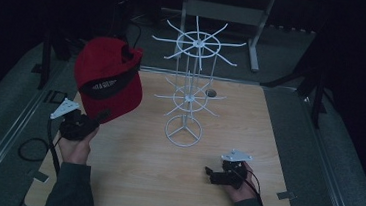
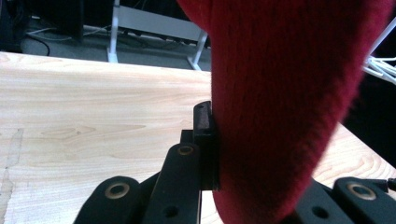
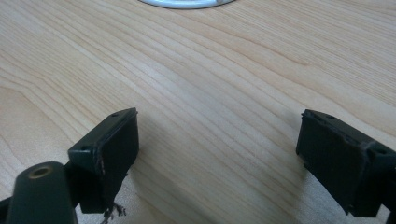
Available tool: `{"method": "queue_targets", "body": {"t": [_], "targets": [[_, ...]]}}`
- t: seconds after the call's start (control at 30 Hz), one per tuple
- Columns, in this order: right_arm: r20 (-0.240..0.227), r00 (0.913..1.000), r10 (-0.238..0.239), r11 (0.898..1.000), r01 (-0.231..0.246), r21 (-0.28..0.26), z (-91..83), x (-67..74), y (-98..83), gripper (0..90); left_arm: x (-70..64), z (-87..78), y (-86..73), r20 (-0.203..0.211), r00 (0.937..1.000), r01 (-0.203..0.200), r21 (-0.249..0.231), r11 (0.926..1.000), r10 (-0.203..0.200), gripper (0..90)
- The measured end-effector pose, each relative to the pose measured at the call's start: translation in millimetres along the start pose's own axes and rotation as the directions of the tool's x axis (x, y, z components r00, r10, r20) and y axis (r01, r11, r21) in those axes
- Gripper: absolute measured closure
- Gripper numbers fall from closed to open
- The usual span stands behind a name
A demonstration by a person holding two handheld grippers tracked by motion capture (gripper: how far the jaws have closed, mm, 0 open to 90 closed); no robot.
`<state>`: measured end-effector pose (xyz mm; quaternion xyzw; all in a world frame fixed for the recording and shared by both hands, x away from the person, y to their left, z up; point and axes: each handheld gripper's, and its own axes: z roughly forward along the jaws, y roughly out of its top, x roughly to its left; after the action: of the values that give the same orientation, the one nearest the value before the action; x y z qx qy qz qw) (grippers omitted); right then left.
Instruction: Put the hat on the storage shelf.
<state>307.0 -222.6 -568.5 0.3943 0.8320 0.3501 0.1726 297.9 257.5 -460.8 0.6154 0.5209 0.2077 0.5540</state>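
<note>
Item 1, right gripper [image 1: 213,174]: rests low at near right of table, jaws spread wide, nothing between them; pads [image 3: 114,149] sit just above bare wood.

Item 2, left gripper [image 1: 100,116]: near left, raised off table, jaws clamped on lower edge of cap [image 1: 108,79]. Left gripper view: cap [image 2: 285,93] fabric pinched beside jaw pad, cap hanging upward and free of table.

Item 3, rack [image 1: 187,96]: white wire stand, 2 tiers of spoke hooks, ring base on table centre, just right of cap, apart from it.

Step, judged: hang cap on a rack hook. Advice: keep grip firm, lift cap above a spoke tip, approach along spoke, not across; use free right gripper to steady base, rack looks light & tippy.

Item 4, table [image 1: 139,179]: pale wood, rounded corners, small hole behind rack.

Item 5, room: dim; grey floor, metal frame legs at far end.
</note>
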Motion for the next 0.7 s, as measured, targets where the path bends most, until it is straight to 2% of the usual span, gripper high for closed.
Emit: {"method": "queue_targets", "body": {"t": [0.7], "targets": [[0.000,1.0000,0.001,1.000,-0.001,-0.001,0.1,0.0,0.0,12.9,-11.3,-4.3,9.0,0.023,0.9997,-0.003,-0.038,0.9993,0.004,85.8]]}}
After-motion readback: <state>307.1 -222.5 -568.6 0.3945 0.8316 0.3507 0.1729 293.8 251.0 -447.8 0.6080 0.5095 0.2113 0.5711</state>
